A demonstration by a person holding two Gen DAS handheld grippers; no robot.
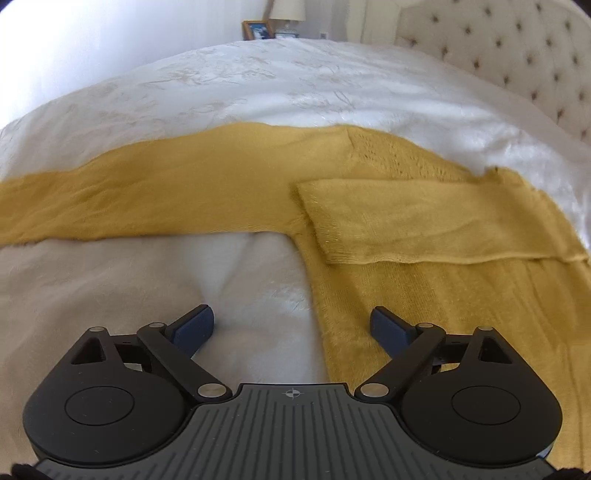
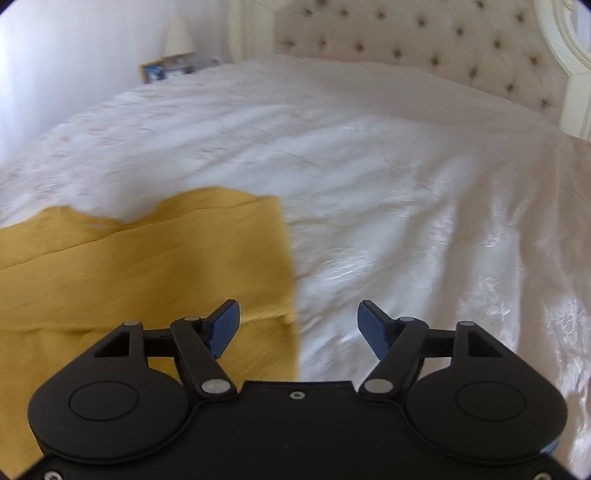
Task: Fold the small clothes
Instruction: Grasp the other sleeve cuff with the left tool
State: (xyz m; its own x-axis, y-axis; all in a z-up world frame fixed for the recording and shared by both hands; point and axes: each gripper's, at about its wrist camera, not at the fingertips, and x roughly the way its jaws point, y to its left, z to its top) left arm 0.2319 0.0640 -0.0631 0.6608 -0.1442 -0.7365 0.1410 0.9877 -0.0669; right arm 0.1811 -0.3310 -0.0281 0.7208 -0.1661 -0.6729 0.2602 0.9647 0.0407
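Yellow knit sweater (image 1: 424, 295) flat on white bedspread (image 1: 258, 92); tufted headboard (image 2: 424, 44) beyond

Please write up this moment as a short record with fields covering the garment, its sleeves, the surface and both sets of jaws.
garment: mustard knit sweater, lying flat
right-side sleeve: folded sleeve lies across the body
left-side sleeve: unfolded sleeve, stretched out straight
surface: white bedspread
left gripper: jaws open, empty, over the sweater's side edge
right gripper: jaws open, empty, over the sweater's other side edge
background: tufted headboard, lamp
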